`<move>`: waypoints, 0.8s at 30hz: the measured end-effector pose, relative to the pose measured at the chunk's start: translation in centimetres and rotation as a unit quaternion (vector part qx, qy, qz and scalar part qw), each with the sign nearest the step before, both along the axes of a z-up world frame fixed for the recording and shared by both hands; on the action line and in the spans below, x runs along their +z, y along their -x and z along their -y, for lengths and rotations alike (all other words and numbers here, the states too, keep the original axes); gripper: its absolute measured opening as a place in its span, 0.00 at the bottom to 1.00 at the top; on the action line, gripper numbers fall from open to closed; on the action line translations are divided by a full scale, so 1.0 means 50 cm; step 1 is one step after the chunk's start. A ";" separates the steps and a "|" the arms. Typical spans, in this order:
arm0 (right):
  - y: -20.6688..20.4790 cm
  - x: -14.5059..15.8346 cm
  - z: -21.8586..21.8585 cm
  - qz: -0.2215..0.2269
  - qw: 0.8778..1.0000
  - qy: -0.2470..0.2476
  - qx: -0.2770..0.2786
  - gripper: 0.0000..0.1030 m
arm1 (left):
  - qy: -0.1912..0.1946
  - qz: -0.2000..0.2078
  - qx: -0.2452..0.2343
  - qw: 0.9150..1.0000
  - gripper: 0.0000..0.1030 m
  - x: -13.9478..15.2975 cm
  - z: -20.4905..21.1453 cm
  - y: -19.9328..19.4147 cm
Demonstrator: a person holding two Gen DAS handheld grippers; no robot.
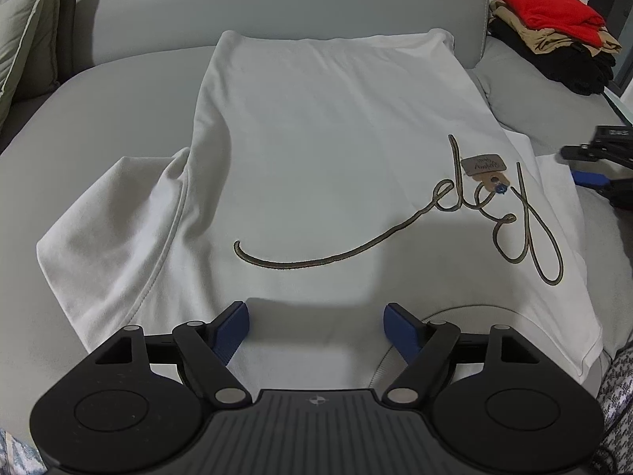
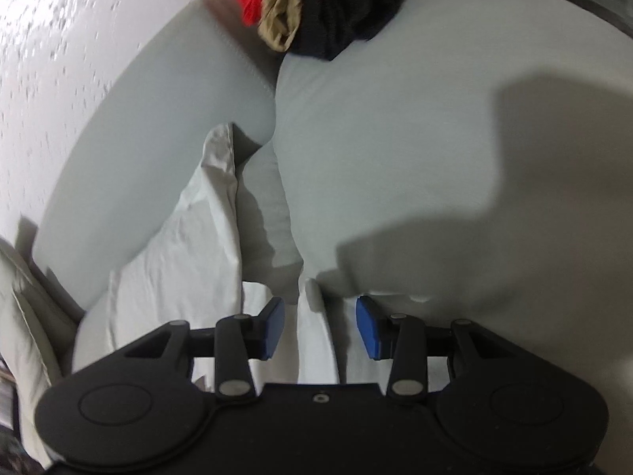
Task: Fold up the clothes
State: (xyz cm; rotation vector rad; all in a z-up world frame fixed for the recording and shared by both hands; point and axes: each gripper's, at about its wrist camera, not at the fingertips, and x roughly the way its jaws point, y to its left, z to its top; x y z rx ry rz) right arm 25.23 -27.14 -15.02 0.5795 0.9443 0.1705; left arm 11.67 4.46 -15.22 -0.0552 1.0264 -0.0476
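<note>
The soft, limp white T-shirt [image 1: 316, 158] lay mid-frame, best pinched at its edges, while the left gripper [image 1: 316, 326] and right gripper [image 2: 320, 326] both gaped wide, empty.

Shirt [image 1: 308, 166] lies on sofa [image 1: 118, 91], clothes pile [image 1: 554, 35] behind-right.

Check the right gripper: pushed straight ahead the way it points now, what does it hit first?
Most likely the raised fold of the white shirt, which sits between the open right gripper fingers. Beyond it lies the grey sofa cushion. Depth is unclear in this fisheye view.
</note>
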 end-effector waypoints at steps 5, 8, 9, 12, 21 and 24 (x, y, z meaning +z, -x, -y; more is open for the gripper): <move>-0.014 -0.009 -0.018 -0.008 1.000 0.016 0.025 0.05 | -0.002 0.002 -0.001 1.000 0.74 -0.001 0.001 0.001; 0.004 0.005 -0.023 0.005 0.999 0.026 0.024 0.02 | 0.002 0.002 0.001 1.000 0.74 0.003 -0.001 0.004; 0.015 0.015 -0.024 0.017 0.999 0.032 0.020 0.02 | 0.003 0.003 0.001 1.000 0.74 0.006 -0.002 0.007; 0.062 0.055 -0.007 0.065 0.997 0.034 -0.020 0.02 | 0.008 0.007 -0.001 1.000 0.74 0.013 -0.001 0.017; 0.163 0.086 0.099 0.076 0.977 0.090 -0.176 0.02 | 0.012 0.009 -0.004 1.000 0.73 0.018 0.008 0.037; 0.185 0.081 0.099 0.081 0.969 0.105 -0.208 0.02 | 0.004 0.010 -0.010 1.000 0.73 0.015 0.015 0.044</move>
